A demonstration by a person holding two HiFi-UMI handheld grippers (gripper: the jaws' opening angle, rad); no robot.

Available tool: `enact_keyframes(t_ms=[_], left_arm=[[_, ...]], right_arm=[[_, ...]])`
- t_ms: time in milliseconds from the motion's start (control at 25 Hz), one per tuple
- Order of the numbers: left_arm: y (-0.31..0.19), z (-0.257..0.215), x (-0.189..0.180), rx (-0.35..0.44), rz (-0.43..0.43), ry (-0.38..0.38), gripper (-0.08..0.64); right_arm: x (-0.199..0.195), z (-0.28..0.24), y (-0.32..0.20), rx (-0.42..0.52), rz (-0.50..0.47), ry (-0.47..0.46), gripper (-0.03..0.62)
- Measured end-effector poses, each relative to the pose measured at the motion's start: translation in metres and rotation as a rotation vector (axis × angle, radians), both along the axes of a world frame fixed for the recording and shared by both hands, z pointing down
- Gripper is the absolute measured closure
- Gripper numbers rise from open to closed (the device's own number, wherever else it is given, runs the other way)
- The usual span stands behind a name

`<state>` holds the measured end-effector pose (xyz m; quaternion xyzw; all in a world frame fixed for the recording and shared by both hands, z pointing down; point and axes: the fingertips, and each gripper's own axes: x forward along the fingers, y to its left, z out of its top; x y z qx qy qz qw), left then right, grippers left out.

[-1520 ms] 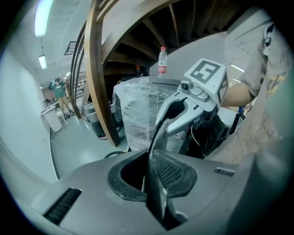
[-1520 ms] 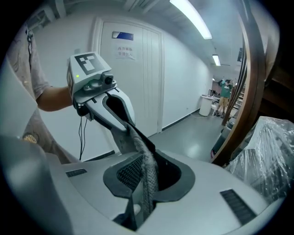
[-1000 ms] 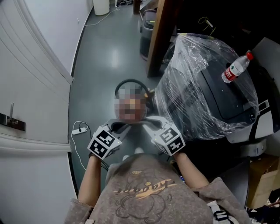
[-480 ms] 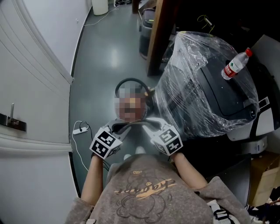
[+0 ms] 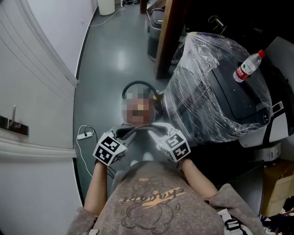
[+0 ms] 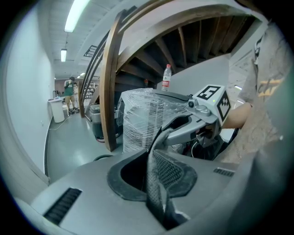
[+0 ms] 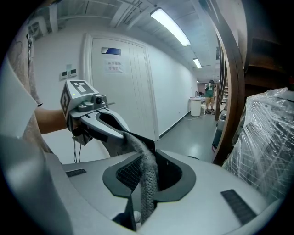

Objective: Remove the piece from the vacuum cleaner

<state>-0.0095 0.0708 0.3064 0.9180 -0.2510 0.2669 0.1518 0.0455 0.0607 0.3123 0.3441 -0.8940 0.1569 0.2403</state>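
Grey mesh piece [image 6: 158, 170] stretched between both grippers, lower centre of head view, over the floor [image 5: 115, 59]. Fingers of left gripper [image 5: 127, 133] clenched on one end, those of right gripper [image 5: 153, 131] on the other. Judged: mid-removal. Next: pull clear evenly, without tearing.

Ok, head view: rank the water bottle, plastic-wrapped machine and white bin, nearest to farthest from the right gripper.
1. Plastic-wrapped machine, just right of the right gripper.
2. Water bottle, lying on that machine, far right.
3. White bin, top edge, far down the floor.
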Motion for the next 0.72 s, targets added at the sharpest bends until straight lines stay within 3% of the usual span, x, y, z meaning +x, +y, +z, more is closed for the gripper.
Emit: enact_keyframes(t_ms=[720], left_arm=[[0.0004,0.0027,-0.0039,0.0,-0.027,0.003,0.514]], right_arm=[[-0.0042,0.0046,0.0041,-0.015,0.009,-0.016,0.535]])
